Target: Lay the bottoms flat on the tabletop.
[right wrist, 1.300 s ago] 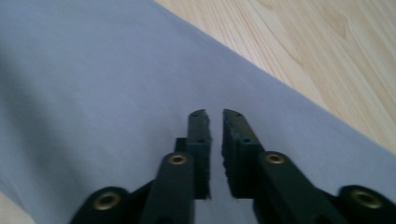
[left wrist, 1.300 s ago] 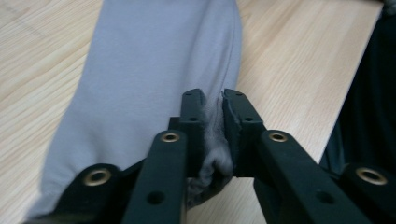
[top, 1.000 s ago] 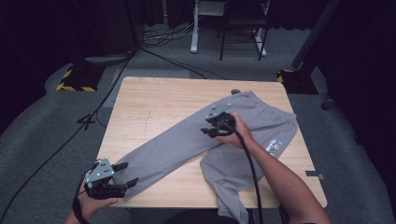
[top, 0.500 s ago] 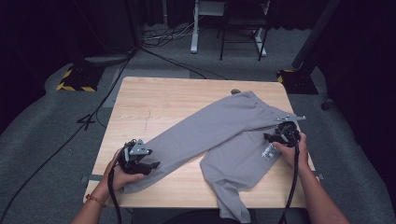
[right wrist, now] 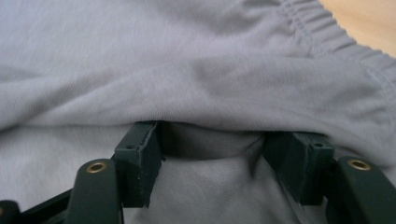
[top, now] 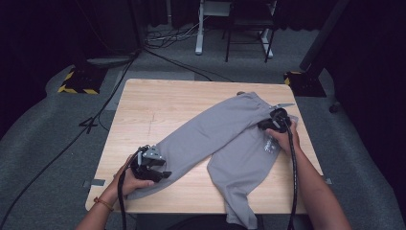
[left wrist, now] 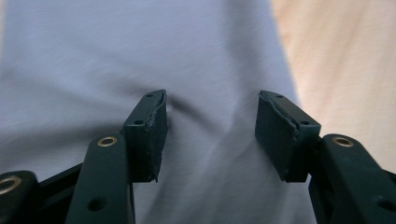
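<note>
Grey sweatpants lay spread on the light wood tabletop, waistband toward the far right corner, one leg running diagonally down to the near left, the other leg heading to the near edge and hanging off it.

Left gripper sat over the cuff end of the diagonal leg. In the left gripper view its fingers were wide apart, fabric below and between them, nothing pinched. Bare wood showed past the leg's edge on that view's right, so it was lined up close to the leg's side edge. My read: positioned to take the cuff, grip not made.

Right gripper was at the waist area, just beside the white print on the hip. In the right gripper view its fingers were also wide apart, tips pushed under a raised fold of cloth. Fabric sat in the gap but wasn't clamped. Elastic waistband ran gathered across that view's upper right, with wood beyond.

Probable reason for the layout: one gripper per end of the garment, so waist and cuff could be lifted or folded together.

Material: soft knit jersey, matte, fine ribbed weave visible close up, creased easily into shallow ridges. Waistband puckered by the elastic. Finger pads were black rubber, edges chipped and ragged. Limp cloth, so I'd expect it to sag and slip unless a full fold was caught.
</note>
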`<state>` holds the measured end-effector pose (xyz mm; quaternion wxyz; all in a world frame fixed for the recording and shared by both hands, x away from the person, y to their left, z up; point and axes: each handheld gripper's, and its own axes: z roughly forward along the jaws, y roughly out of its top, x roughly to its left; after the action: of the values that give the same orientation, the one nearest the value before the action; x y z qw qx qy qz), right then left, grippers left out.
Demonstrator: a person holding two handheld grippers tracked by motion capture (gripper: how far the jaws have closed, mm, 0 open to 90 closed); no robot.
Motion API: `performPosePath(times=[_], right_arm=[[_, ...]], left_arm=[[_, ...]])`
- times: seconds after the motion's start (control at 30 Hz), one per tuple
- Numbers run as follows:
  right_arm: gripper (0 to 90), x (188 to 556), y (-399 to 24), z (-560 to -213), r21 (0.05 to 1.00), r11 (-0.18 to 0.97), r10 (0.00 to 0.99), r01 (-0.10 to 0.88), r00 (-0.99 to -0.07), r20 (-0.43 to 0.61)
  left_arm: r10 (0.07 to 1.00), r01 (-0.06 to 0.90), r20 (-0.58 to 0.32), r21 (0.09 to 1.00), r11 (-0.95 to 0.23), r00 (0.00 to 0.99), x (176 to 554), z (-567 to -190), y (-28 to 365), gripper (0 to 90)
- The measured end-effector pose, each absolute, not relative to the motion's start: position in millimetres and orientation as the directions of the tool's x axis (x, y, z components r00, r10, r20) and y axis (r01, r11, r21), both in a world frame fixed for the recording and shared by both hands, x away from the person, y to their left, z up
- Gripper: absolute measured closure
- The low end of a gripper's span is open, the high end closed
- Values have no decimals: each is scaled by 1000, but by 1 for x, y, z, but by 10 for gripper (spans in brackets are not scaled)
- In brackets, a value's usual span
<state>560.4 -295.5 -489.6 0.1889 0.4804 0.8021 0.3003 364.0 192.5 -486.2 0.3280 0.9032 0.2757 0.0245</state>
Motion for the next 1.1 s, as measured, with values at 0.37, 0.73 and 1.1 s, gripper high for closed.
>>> performPosePath(times=[0.37, 0.73, 1.1], right_arm=[[373, 606, -203, -488, 646, 479, 792, 594, -610, -27], [400, 579, -104, -476, 671, 613, 638, 418, -763, -107], [365, 485, -169, -457, 675, 636, 564, 374, -822, -76]], left_arm=[[330, 353, -148, 567, -744, 932, 333, -482, 129, 435], [263, 237, -39, 571, -786, 964, 318, -471, 93, 351], [580, 443, 13, 632, -636, 814, 413, -473, 139, 308]])
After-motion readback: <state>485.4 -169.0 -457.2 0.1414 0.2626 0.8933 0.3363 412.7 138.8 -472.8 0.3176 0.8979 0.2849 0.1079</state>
